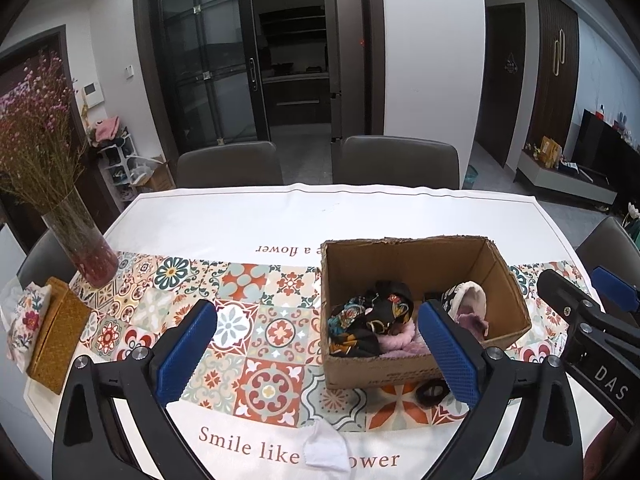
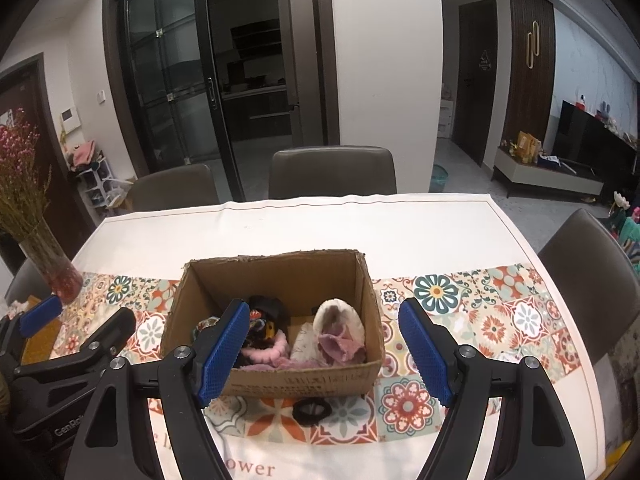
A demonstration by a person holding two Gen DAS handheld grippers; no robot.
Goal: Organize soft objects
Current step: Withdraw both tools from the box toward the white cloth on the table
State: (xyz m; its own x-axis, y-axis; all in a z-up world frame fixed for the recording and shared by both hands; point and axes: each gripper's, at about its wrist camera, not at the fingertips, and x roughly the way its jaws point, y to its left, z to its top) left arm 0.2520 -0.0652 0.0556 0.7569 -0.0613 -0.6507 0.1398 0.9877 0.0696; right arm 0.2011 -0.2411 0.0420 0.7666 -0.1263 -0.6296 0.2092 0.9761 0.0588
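A brown cardboard box (image 1: 400,242) (image 2: 280,258) stands on the tiled table runner. Inside lie black patterned fabric (image 1: 372,316), a pink fluffy band (image 2: 264,350) and a white and purple sock-like piece (image 1: 470,304) (image 2: 340,320). A black hair tie (image 1: 431,394) (image 2: 311,410) lies on the cloth just in front of the box. A small white cloth (image 1: 326,450) lies at the near edge. My left gripper (image 1: 316,320) is open and empty, left of the box front. My right gripper (image 2: 324,312) is open and empty, facing the box from the near side.
A glass vase of dried flowers (image 1: 86,248) stands at the far left, with a woven tissue box (image 1: 60,344) beside it. Grey chairs (image 2: 332,172) line the far side of the table, and another chair (image 2: 580,276) stands at the right edge.
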